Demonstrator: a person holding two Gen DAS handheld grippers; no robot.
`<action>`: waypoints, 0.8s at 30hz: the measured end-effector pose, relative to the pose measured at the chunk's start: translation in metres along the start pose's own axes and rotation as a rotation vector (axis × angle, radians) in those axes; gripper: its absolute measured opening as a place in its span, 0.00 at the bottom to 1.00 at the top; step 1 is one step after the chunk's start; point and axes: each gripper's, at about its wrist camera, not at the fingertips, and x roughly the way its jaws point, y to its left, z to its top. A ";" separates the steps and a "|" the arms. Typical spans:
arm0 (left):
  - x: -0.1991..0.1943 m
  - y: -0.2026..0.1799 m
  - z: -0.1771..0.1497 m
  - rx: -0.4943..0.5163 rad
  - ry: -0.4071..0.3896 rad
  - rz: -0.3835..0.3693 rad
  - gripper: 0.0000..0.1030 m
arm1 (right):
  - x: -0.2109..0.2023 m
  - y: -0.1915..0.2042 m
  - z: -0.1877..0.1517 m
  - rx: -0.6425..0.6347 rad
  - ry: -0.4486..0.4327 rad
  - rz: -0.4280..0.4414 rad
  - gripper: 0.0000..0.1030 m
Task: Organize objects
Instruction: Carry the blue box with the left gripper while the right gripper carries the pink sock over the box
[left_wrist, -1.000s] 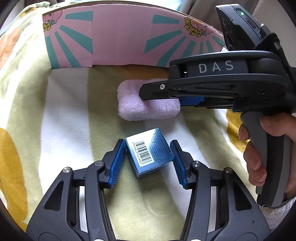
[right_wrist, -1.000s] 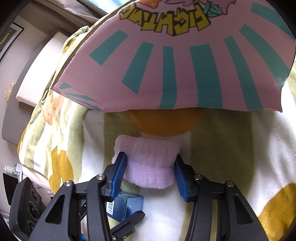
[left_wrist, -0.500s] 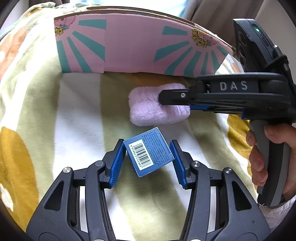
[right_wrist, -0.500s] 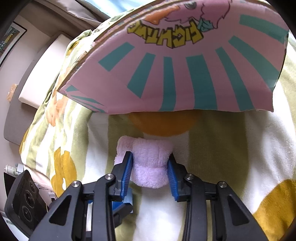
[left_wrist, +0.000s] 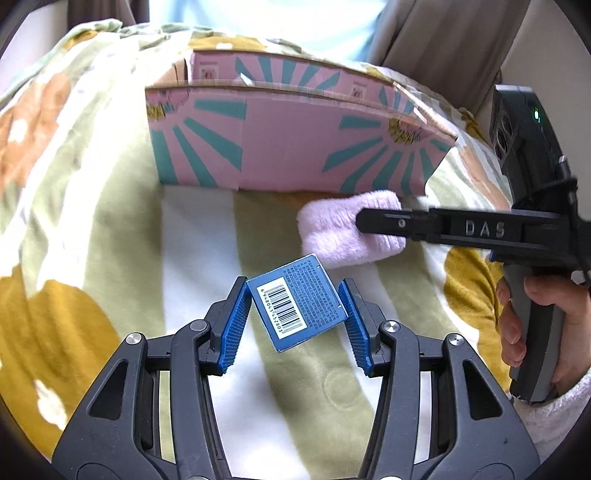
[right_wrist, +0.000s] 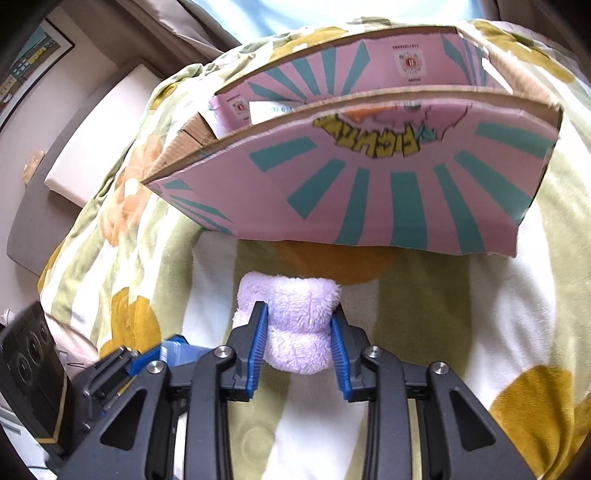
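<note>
My left gripper is shut on a small blue box with a barcode and holds it tilted above the blanket. My right gripper is shut on a fluffy lilac cloth roll and holds it above the blanket. The roll and the right gripper also show in the left wrist view, ahead and to the right. An open pink cardboard box with teal rays stands behind both; its open top shows in the right wrist view.
A striped green, white and mustard blanket covers the surface. A white cushion lies off its left edge. The left gripper's body sits at the lower left of the right wrist view.
The right gripper closed on the lilac roll. Both grippers rose with their objects, and the pink box's open top came into view.
</note>
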 end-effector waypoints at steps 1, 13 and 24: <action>-0.003 -0.002 0.005 0.007 -0.005 0.002 0.45 | -0.003 0.001 0.001 -0.007 -0.005 -0.003 0.29; -0.045 -0.019 0.094 0.050 -0.091 -0.018 0.45 | -0.072 0.026 0.028 -0.099 -0.100 -0.002 0.29; -0.059 -0.022 0.195 0.119 -0.117 0.012 0.45 | -0.116 0.037 0.099 -0.112 -0.173 -0.003 0.29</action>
